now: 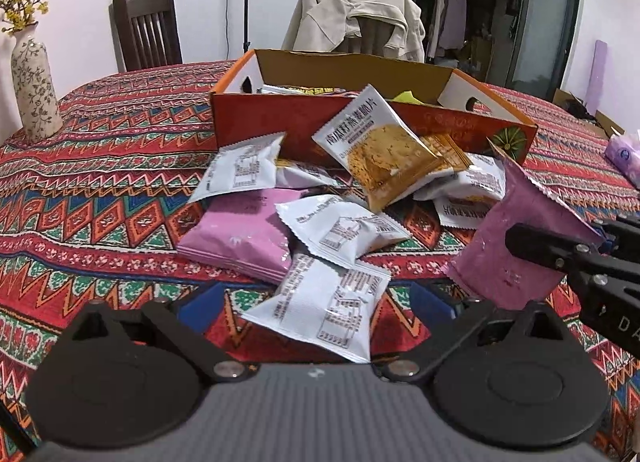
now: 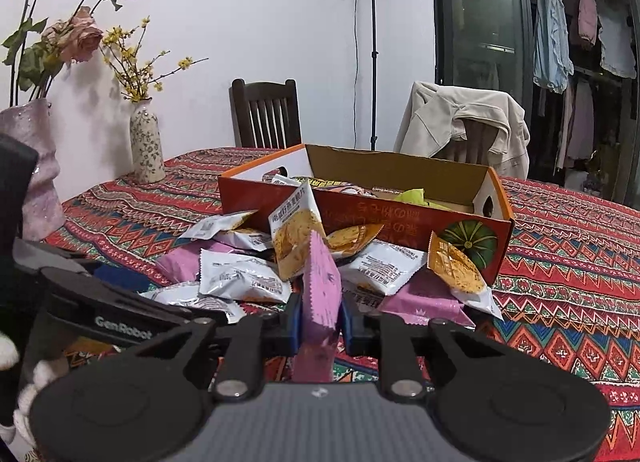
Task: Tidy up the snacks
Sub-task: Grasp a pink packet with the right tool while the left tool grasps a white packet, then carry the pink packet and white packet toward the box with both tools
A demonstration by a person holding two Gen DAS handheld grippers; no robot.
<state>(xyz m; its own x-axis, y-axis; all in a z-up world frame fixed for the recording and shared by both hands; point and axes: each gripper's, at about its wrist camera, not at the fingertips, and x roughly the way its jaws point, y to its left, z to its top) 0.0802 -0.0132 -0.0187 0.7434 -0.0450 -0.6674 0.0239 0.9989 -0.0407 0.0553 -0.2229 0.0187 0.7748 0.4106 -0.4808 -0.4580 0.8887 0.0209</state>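
A pink packet (image 2: pixel 320 286) is clenched by the right gripper (image 2: pixel 320 322) before the box (image 2: pixel 400 218), presumably for boxing; the left gripper (image 1: pixel 316 302) is held released.

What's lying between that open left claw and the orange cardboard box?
In the left wrist view, a heap of snack packets covers the tablecloth between the left gripper and the box: white, pink and orange ones.

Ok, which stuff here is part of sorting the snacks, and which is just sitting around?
Job:
pink packet in right gripper
left gripper, open
snack pile
box

Lying about:
vase
pink vase
tissues
jacket
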